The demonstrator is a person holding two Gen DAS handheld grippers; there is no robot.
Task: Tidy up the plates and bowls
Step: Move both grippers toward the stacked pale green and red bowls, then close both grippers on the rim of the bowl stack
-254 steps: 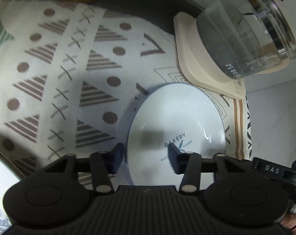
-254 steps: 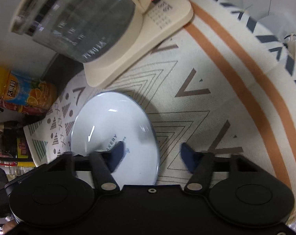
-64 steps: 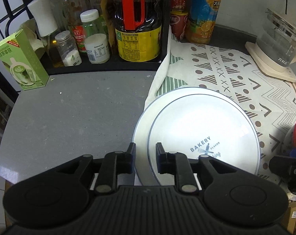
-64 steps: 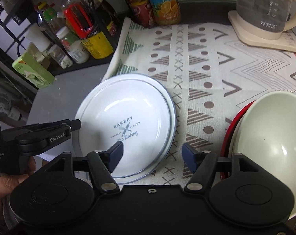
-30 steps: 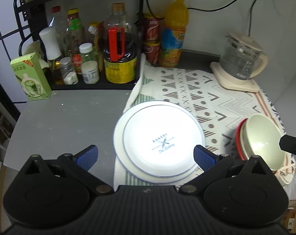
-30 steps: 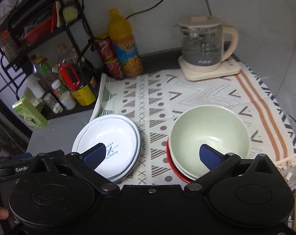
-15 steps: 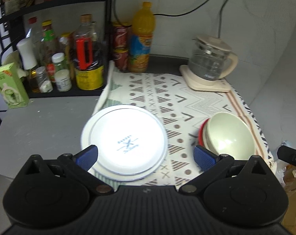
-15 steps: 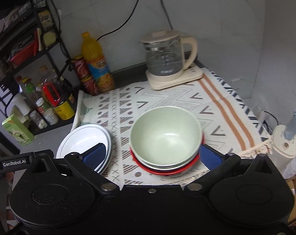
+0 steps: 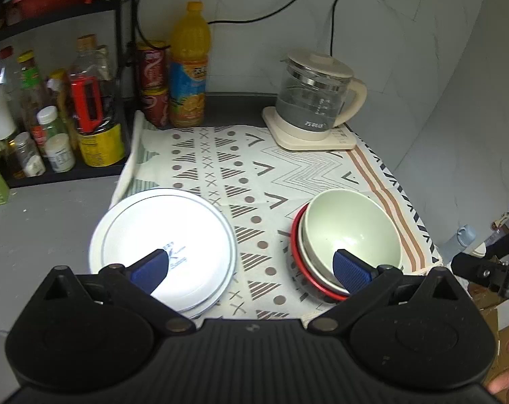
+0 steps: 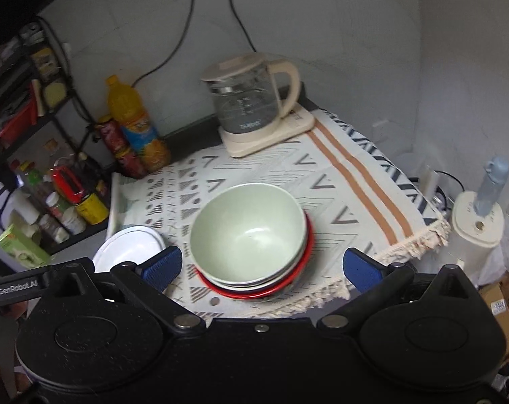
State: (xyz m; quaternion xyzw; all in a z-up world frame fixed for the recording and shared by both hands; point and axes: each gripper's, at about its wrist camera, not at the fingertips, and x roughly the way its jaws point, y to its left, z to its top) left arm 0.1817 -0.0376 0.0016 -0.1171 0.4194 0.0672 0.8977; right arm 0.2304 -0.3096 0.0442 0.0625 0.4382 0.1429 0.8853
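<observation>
Two white plates (image 9: 163, 239) lie stacked at the left edge of the patterned cloth (image 9: 254, 175); the top one carries blue lettering. To their right stands a stack of bowls (image 9: 348, 232), pale green on top with a red rim at the bottom. My left gripper (image 9: 252, 269) hangs open high above the table's near edge, holding nothing. My right gripper (image 10: 264, 267) is also open and empty, raised above the bowls (image 10: 251, 235). The plates (image 10: 129, 245) show at its lower left.
A glass kettle (image 9: 316, 101) on a cream base stands at the back right. An orange juice bottle (image 9: 188, 74) and cans (image 9: 153, 84) line the back wall. Bottles and jars (image 9: 52, 124) fill a black rack on the left. Bare grey countertop (image 9: 42, 219) lies left of the plates.
Both grippers have pulled back and upward from the table, so the plates and bowls look smaller and farther. Earlier the left gripper let go of the small plate onto the larger one.
</observation>
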